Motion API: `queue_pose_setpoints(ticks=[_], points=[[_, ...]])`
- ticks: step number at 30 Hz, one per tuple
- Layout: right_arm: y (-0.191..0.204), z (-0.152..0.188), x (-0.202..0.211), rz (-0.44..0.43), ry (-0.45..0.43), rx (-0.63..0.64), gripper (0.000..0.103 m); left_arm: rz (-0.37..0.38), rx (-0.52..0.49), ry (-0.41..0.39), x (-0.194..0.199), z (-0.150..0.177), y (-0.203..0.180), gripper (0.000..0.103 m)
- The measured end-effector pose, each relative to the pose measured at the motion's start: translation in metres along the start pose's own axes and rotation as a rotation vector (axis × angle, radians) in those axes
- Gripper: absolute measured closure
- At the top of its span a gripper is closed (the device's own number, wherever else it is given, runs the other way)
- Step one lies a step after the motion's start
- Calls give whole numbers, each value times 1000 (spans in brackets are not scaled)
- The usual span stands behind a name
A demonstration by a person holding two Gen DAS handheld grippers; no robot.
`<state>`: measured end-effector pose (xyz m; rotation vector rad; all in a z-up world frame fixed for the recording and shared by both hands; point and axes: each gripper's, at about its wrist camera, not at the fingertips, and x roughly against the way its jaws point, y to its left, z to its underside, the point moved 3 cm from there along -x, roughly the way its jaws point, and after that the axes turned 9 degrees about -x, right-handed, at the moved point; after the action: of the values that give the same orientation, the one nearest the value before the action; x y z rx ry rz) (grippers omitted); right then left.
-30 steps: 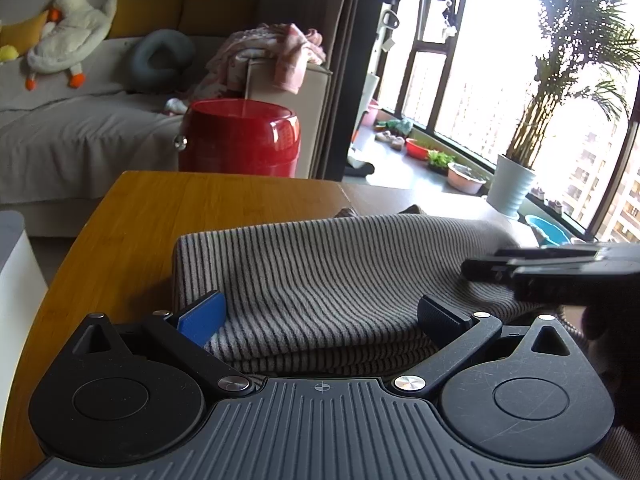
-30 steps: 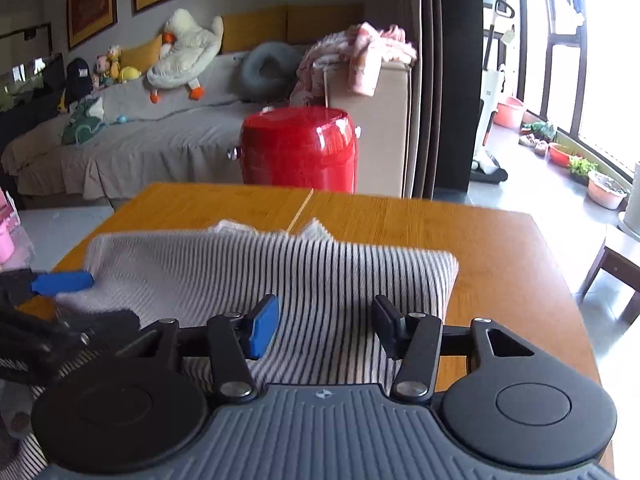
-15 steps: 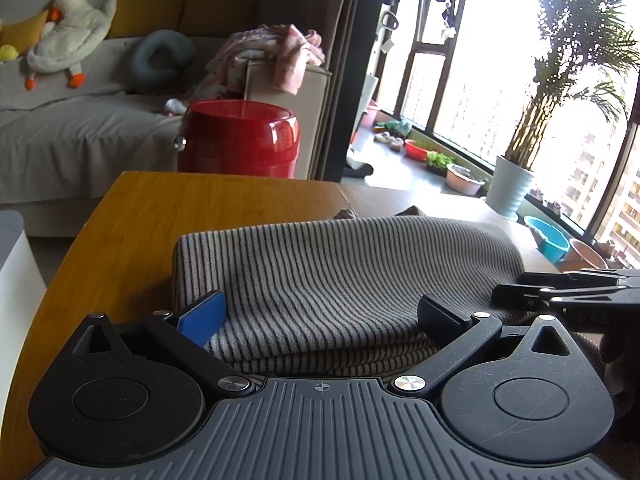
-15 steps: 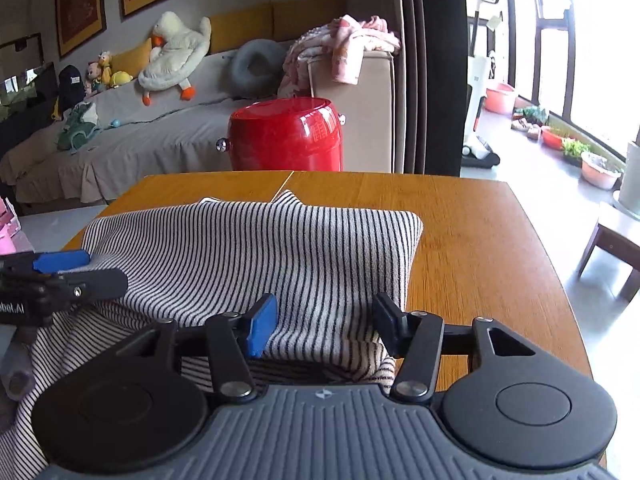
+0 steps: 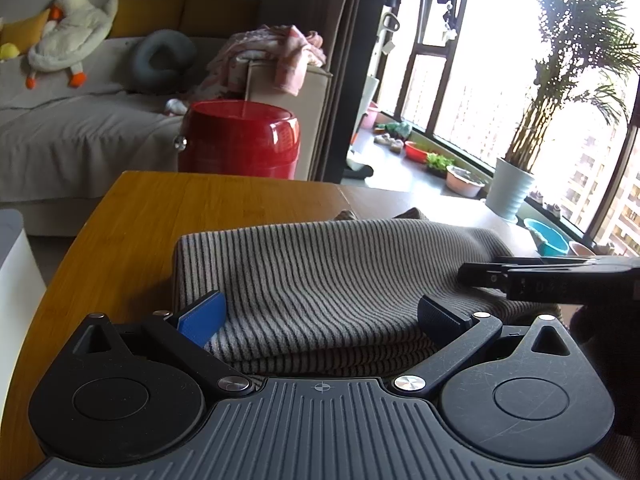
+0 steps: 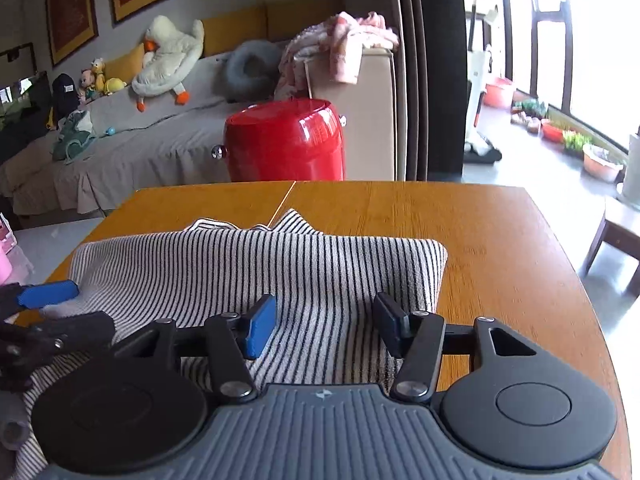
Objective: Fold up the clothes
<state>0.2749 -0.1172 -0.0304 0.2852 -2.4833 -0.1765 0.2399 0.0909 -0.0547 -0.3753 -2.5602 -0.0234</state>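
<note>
Moved closer again, the right claw [image 6: 324, 326] is held apart over the shirt [image 6: 280, 264]; the left claw [image 5: 320, 322] too. Edges should be pinched evenly.

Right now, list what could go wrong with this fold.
1. Both grippers, left gripper and right gripper, are open over the striped garment; the stacked layers may spring apart.
2. A collar corner pokes past the far fold, so it could end uneven.
3. The grippers sit close; they might collide.
</note>
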Motion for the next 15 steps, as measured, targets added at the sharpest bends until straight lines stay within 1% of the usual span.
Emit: queue_pose_setpoints(ticks=[2, 5, 8, 11, 15], points=[[3, 0, 5, 2, 2, 10, 46, 3, 6, -2, 0, 0, 1, 0], [3, 0, 22, -22, 0, -2, 46, 11, 20, -5, 1, 1, 3, 0], [-5, 9, 34, -46, 31, -23, 46, 12, 24, -5, 1, 1, 4, 0], [-9, 22, 33, -39, 28, 5, 46, 6, 13, -1, 0, 1, 2, 0], [-4, 24, 32, -32, 11, 33, 42, -1, 8, 3, 0, 0, 1, 0]])
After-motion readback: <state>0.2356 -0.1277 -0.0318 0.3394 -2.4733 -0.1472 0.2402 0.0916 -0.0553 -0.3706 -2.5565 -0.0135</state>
